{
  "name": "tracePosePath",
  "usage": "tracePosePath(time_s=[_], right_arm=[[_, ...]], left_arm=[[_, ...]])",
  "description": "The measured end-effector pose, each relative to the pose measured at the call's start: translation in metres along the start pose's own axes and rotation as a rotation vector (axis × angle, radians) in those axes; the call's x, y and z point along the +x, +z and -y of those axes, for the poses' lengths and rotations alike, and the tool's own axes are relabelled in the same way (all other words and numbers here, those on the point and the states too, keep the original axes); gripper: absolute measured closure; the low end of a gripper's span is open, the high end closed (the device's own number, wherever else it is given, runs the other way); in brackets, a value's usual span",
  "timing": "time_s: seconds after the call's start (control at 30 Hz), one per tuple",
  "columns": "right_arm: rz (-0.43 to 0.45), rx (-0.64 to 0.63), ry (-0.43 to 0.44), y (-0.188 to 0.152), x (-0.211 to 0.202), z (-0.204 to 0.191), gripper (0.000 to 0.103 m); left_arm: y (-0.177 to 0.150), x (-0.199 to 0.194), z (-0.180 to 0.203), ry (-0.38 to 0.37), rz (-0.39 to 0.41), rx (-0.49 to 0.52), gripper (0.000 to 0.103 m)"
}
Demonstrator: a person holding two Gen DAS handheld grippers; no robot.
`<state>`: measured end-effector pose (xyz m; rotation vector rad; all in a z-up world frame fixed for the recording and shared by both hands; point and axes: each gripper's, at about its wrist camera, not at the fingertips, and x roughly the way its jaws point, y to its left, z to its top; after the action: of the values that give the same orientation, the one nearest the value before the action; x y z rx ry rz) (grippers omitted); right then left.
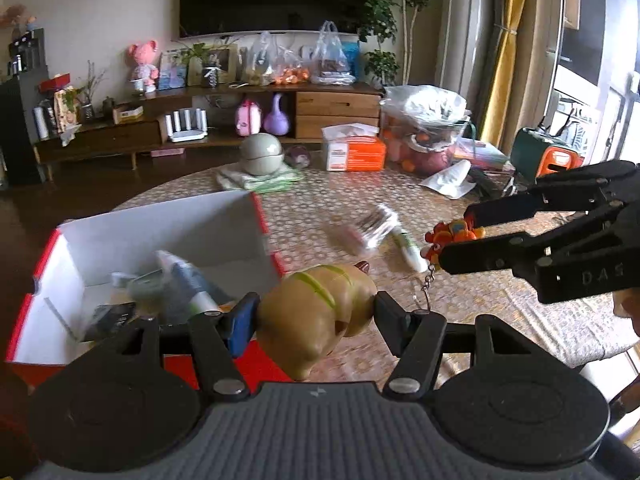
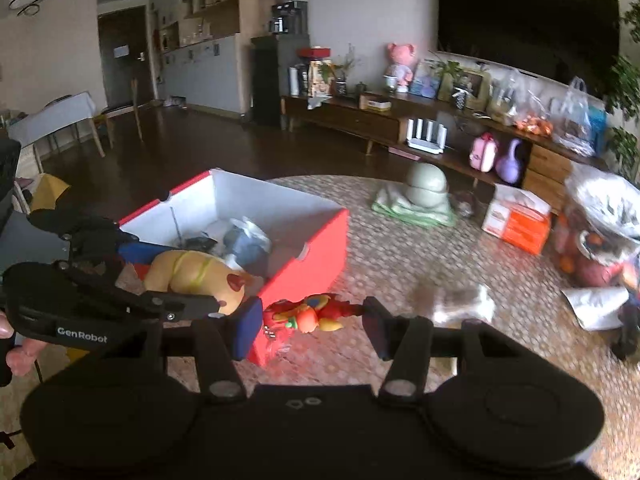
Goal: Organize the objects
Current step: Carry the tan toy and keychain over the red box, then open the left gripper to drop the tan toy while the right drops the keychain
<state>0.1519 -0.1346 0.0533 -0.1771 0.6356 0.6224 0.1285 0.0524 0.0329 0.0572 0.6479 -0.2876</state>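
Note:
My left gripper (image 1: 316,312) is shut on a tan toy animal with green stripes (image 1: 320,308), held just right of the red box (image 1: 168,216) with white inside walls. The toy also shows in the right wrist view (image 2: 192,276), beside the box (image 2: 308,256). My right gripper (image 2: 312,318) is shut on a red and orange keychain toy (image 2: 308,316), held above the table near the box's front corner; the toy shows in the left wrist view (image 1: 452,234) with its chain hanging down. The box holds a grey-blue tube (image 1: 188,280) and small dark items.
On the patterned table (image 1: 460,320) lie a blurred silvery packet (image 1: 372,228), a white-green tube (image 1: 408,250), a green round container on a cloth (image 1: 262,154), an orange tissue box (image 1: 354,152), a full plastic bag (image 1: 428,128) and white paper (image 1: 450,180).

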Motion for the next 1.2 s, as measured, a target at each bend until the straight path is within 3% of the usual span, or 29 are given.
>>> tracePosePath(time_s=[0.43, 0.77, 1.2], right_arm=[[-0.017, -0.064, 0.055, 0.036, 0.058, -0.050, 0.049], [-0.036, -0.108, 0.050, 0.054, 0.113, -0.077, 0.049], [-0.140, -0.149, 0.017, 0.038, 0.173, -0.088, 0.048]], left_arm=[[-0.006, -0.021, -0.081, 0.146, 0.005, -0.037, 0.042], [0.004, -0.003, -0.144, 0.302, 0.008, -0.048, 0.042], [0.007, 0.065, -0.172, 0.317, -0.122, -0.037, 0.041]])
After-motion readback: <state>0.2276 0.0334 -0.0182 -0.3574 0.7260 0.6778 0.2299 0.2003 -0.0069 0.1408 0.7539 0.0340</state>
